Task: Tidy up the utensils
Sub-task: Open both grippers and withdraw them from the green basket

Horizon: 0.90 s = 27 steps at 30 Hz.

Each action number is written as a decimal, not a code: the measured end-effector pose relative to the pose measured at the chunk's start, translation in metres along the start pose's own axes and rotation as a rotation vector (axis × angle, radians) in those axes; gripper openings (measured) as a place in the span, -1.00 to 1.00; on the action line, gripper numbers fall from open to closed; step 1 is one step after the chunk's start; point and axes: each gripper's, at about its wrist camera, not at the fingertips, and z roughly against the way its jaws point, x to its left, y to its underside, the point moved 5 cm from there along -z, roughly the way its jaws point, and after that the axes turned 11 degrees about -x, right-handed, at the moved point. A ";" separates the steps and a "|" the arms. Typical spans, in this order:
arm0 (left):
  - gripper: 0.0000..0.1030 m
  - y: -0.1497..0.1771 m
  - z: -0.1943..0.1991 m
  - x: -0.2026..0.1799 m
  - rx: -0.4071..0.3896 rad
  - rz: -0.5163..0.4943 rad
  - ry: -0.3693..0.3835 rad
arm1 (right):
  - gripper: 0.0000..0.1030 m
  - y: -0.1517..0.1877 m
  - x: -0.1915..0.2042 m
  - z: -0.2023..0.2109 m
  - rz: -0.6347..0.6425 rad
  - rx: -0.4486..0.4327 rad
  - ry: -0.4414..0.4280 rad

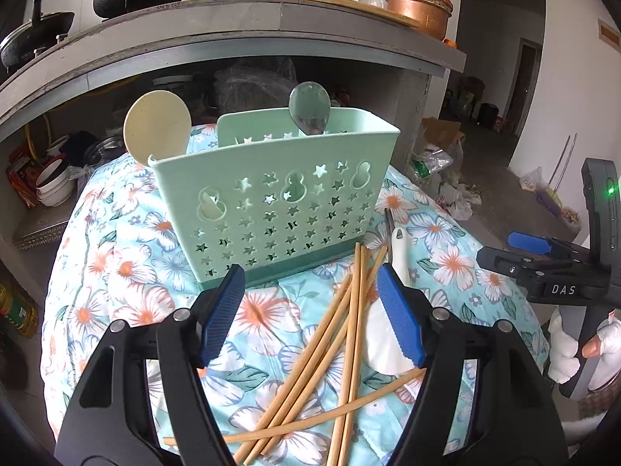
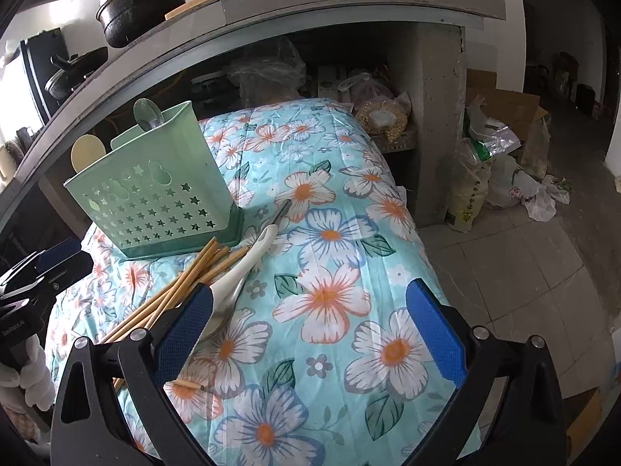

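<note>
A green perforated utensil holder [image 1: 271,202] stands on a floral cloth. It holds a cream spoon [image 1: 157,128] and a metal spoon [image 1: 309,108]. Several bamboo chopsticks [image 1: 333,334] lie loose in front of it, with a white ceramic spoon [image 1: 388,334] and a dark metal handle [image 1: 389,218] beside them. My left gripper [image 1: 310,306] is open above the chopsticks, empty. My right gripper [image 2: 310,330] is open and empty over the cloth, right of the white spoon [image 2: 240,272]. The holder [image 2: 155,202] and chopsticks [image 2: 174,295] lie to its left.
The floral cloth [image 2: 330,233] covers a rounded table. A grey concrete counter [image 1: 233,35] with pots and bottles rises behind. Bowls [image 1: 54,182] sit under it at left. Bags and a box [image 2: 496,147] stand on the tiled floor at right.
</note>
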 end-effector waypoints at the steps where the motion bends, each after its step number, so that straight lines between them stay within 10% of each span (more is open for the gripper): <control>1: 0.30 0.001 -0.001 -0.002 0.003 -0.002 0.000 | 0.88 0.001 -0.001 0.000 -0.002 0.003 0.000; 27: 0.30 0.008 -0.009 -0.005 0.031 -0.018 -0.007 | 0.88 0.007 -0.005 -0.008 -0.028 0.042 -0.004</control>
